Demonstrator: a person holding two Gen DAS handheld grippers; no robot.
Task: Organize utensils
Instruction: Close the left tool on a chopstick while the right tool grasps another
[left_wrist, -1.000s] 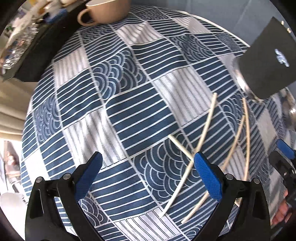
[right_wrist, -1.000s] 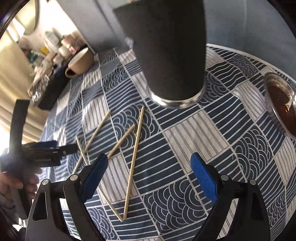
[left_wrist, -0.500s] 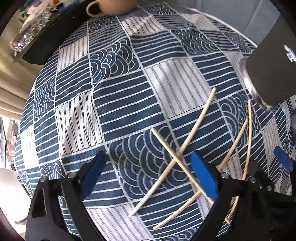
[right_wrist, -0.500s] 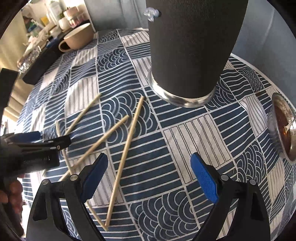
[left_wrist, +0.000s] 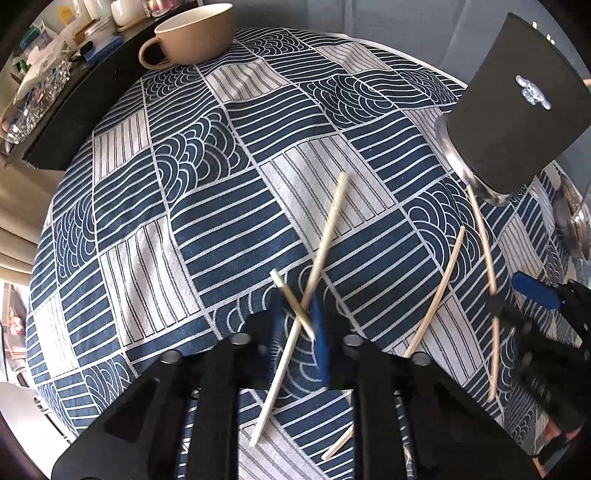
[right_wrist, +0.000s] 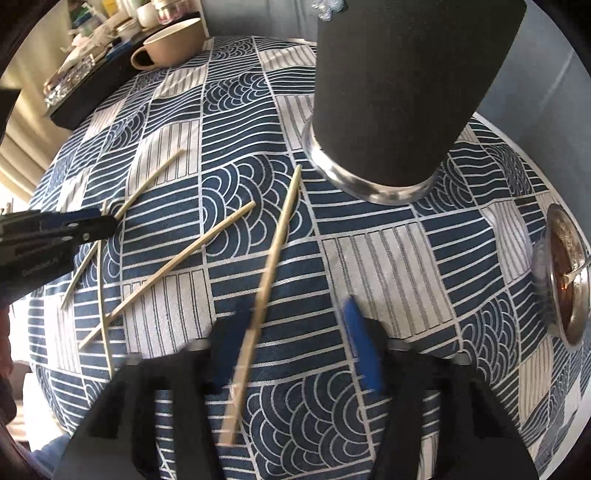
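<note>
Four pale wooden chopsticks (right_wrist: 273, 243) lay scattered on the blue-and-white patterned tablecloth (left_wrist: 207, 206), a tall black cup (right_wrist: 406, 92) at one o'clock. The left gripper (left_wrist: 297, 325) pinched two crossed sticks; the right gripper (right_wrist: 295, 343) was half-closed around another.

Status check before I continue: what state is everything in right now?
Left gripper, shut on two crossed wooden chopsticks.
Right gripper, open, straddling a third wooden chopstick.
Fourth wooden chopstick, flat on the blue-and-white patterned tablecloth.
Black-sleeved glass tumbler, upright.
Beige ceramic mug, upright.
Glass bowl, holding brown sauce.
</note>
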